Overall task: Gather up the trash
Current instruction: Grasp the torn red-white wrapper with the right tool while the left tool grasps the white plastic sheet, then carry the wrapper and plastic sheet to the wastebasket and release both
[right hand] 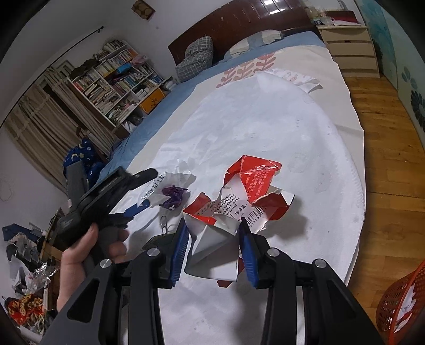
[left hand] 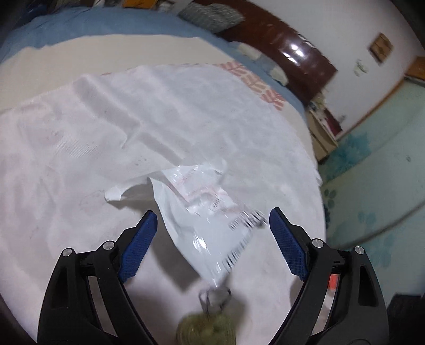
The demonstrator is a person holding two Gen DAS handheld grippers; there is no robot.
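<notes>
Trash scattered across a white cloth (right hand: pixel 265 138) spread over a bed (right hand: pixel 170 106). Torn red-and-white carton (right hand: pixel 247 201), barcode showing, clamped by its white lower flap between the blue pads (right hand: pixel 180 249) of the right gripper (right hand: pixel 213 249), jaws partly closed on it, the rest of the carton crumpled just beyond the fingertips. Left gripper (left hand: pixel 212 233) spread wide over a white plastic mailing pouch (left hand: pixel 209 223) with printed labels and barcodes, lying between the jaws but clear of both blue pads (left hand: pixel 138 249); jaws open, not pressing on anything. Same left gripper seen from the right wrist camera (right hand: pixel 140 193), carried in a bare hand (right hand: pixel 87 254), reaching over the pouch (right hand: pixel 151 193). Crumpled purple wrapper (right hand: pixel 174 199) resting on a scrap of white paper (right hand: pixel 183 176) just beyond the pouch, near the carton's left side. Small blurred greenish lump (left hand: pixel 207 329) and a thin wire loop (left hand: pixel 215 300) at the bottom of the left wrist view, too smeared to identify. Checked pillow (right hand: pixel 196 57) against a dark wooden headboard (right hand: pixel 239 24), crowded bookshelf (right hand: pixel 117 79) along the far wall, pale drawer unit (right hand: pixel 348 50) beside the bed, wooden floor (right hand: pixel 385 159). Red plastic basket (right hand: pixel 401 307) on the floor at the lower right, well apart from the carton.
</notes>
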